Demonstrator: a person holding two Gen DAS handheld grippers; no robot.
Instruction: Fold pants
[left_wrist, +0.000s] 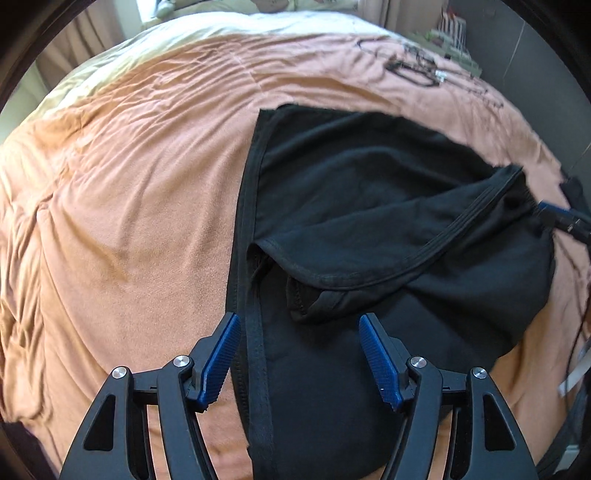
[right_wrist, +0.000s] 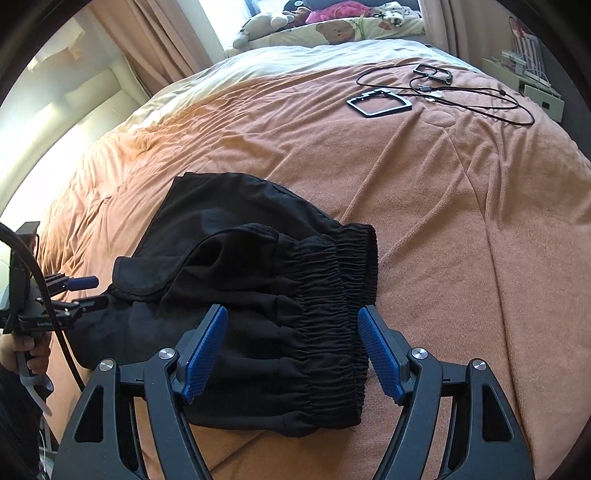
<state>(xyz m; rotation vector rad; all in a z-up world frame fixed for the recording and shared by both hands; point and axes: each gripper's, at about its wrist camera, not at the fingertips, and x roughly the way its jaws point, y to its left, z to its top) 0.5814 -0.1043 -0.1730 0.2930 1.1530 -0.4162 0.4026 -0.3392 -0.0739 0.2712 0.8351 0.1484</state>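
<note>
Folded black pants (right_wrist: 280, 295) on orange bedspread (right_wrist: 461, 221), both hand-held grippers spread wide

- The pants (right_wrist: 266, 295) are black matt cloth, soft and creased, with a tightly gathered, ribbed elastic waistband (right_wrist: 332, 295) and stitched hems.
- The blanket (left_wrist: 129, 203) is peach-brown cloth with a fuzzy, fleecy nap, matt and wrinkled.
- The left gripper (left_wrist: 299, 358) has matt black plastic arms, shiny round metal pins, and blue pads (left_wrist: 218, 365) with a fine grid texture.
- The right gripper (right_wrist: 291, 354) looks the same.
- The cable (right_wrist: 480, 99) is thin, black and smooth.
</note>
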